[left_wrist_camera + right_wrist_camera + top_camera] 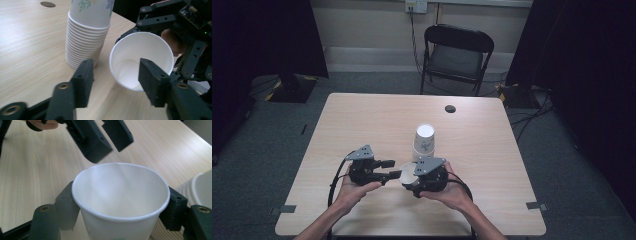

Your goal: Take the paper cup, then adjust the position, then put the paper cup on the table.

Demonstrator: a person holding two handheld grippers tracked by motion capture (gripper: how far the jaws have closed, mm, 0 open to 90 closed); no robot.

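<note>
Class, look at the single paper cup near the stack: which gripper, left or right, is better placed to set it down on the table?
Right. The right gripper already clamps the paper cup between its jaws; the left gripper is open, merely facing the cup's mouth.

Pale wood-grain table top [30, 45], smooth, faintly sheened, lower left of the frame. Matt white paper cup [120, 195], smooth inside, rolled rim, at centre. Stack of paper cups [86, 37], floral print, upper centre. Matt black plastic jaws, brass-looking rivets. Rough grey carpet [562, 165] at right.
</note>
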